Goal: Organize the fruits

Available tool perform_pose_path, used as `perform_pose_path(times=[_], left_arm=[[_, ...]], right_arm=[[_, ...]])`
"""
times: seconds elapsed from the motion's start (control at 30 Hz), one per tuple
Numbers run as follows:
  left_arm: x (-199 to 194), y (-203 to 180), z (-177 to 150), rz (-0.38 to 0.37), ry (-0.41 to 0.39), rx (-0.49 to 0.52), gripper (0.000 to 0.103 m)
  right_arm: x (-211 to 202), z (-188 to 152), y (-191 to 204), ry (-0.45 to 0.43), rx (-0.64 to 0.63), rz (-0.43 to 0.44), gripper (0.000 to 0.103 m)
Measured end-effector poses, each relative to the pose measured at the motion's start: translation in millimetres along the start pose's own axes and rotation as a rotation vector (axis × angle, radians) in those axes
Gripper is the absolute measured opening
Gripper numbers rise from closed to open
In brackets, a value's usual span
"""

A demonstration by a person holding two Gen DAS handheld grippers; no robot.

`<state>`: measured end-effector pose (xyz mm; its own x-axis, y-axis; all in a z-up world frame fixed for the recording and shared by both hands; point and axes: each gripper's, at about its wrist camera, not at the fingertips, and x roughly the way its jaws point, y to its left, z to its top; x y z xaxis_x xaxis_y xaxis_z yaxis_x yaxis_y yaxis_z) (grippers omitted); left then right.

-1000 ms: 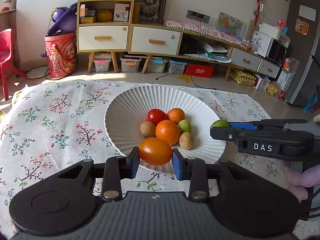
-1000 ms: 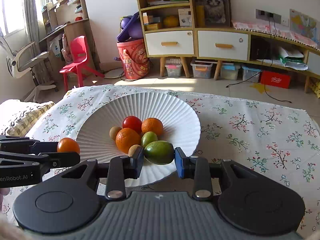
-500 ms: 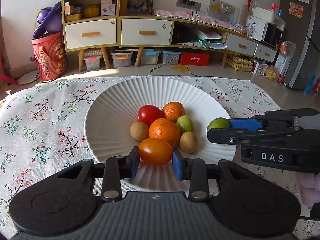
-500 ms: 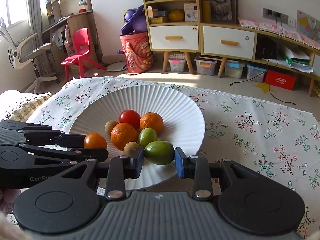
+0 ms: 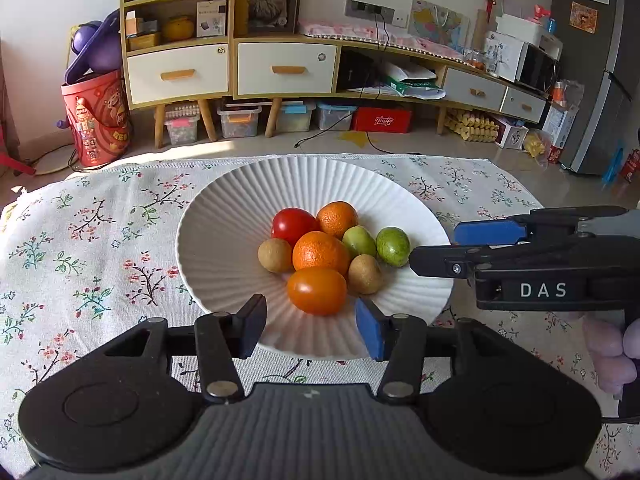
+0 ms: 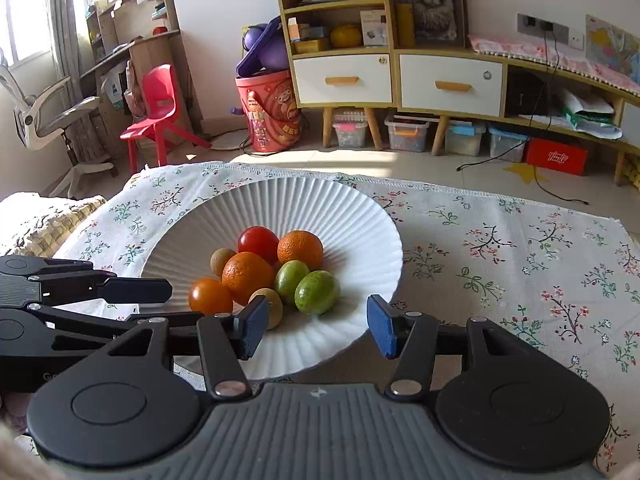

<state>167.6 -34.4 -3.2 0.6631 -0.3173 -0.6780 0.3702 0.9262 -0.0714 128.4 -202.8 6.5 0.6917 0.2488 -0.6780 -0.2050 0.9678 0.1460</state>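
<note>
A white ribbed plate (image 5: 224,240) (image 6: 360,220) sits on the flowered tablecloth and holds several fruits. An orange tomato (image 5: 317,290) (image 6: 210,296) lies at the plate's near side, just beyond my open left gripper (image 5: 310,326). A green lime (image 5: 393,246) (image 6: 317,292) lies in the plate beside a smaller green fruit (image 6: 291,276), just beyond my open right gripper (image 6: 316,330). A red tomato (image 5: 293,225), two oranges (image 5: 321,252) and brown kiwis (image 5: 274,255) fill the middle. Both grippers are empty. The right gripper shows at the right of the left wrist view (image 5: 432,248).
The flowered tablecloth (image 6: 520,248) covers the table around the plate. Beyond the table's far edge stand a wooden cabinet (image 5: 280,64), a red bucket (image 5: 96,116) and a red chair (image 6: 160,104). A woven cushion (image 6: 36,220) lies at the left.
Both grippers opened. The orange tomato left the left gripper and the green lime left the right gripper; both now lie in the plate. Both grippers drew back slightly.
</note>
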Motion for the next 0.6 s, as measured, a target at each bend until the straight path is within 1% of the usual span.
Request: perform_pose_path(times=[0.1,0.13,0.17,0.23,0.3,0.37,0.4,0.47,0.53,0.6], left_arm=[[-10.4,-1.4,-2.0,0.015,-0.004,-0.004,0.050],[-12.7,-1.8,-3.2,0.019,0.000,-0.007,0.055],[-16.4,-2.8,-5.0,0.025,0.005,-0.011,0.057],[-22.7,-4.2,-8.7,0.034,0.013,-0.014,0.065],[-29.8,-6.0,-13.1,0.031,0.021,-0.018,0.069],[-37.4,-6.6,-17.7,0.030,0.022,-0.035,0.072],[-40.7,-6.6,-19.6,0.031,0.026,-0.044,0.076],[-48.0,-7.0,-23.5,0.040,0.031,-0.057,0.077],[-55.7,-7.8,-28.6,0.042,0.036,-0.070,0.084],[-62.4,-7.3,-32.0,0.040,0.039,-0.080,0.086]], right_arm=[[-10.1,0.0,1.4,-0.013,0.003,-0.018,0.056],[-13.6,-0.1,1.6,-0.017,0.013,-0.024,0.059],[-17.1,-0.4,2.0,-0.019,0.027,-0.029,0.064],[-23.5,-1.5,3.6,-0.021,0.048,-0.033,0.068],[-29.3,-3.6,7.0,-0.016,0.060,-0.040,0.070],[-34.7,-6.7,14.1,-0.009,0.059,-0.059,0.076],[-37.6,-8.0,17.4,-0.011,0.059,-0.067,0.076],[-43.8,-10.3,21.6,-0.008,0.078,-0.075,0.079],[-49.9,-13.0,23.8,0.000,0.096,-0.076,0.082],[-56.8,-17.5,25.4,-0.005,0.108,-0.102,0.086]])
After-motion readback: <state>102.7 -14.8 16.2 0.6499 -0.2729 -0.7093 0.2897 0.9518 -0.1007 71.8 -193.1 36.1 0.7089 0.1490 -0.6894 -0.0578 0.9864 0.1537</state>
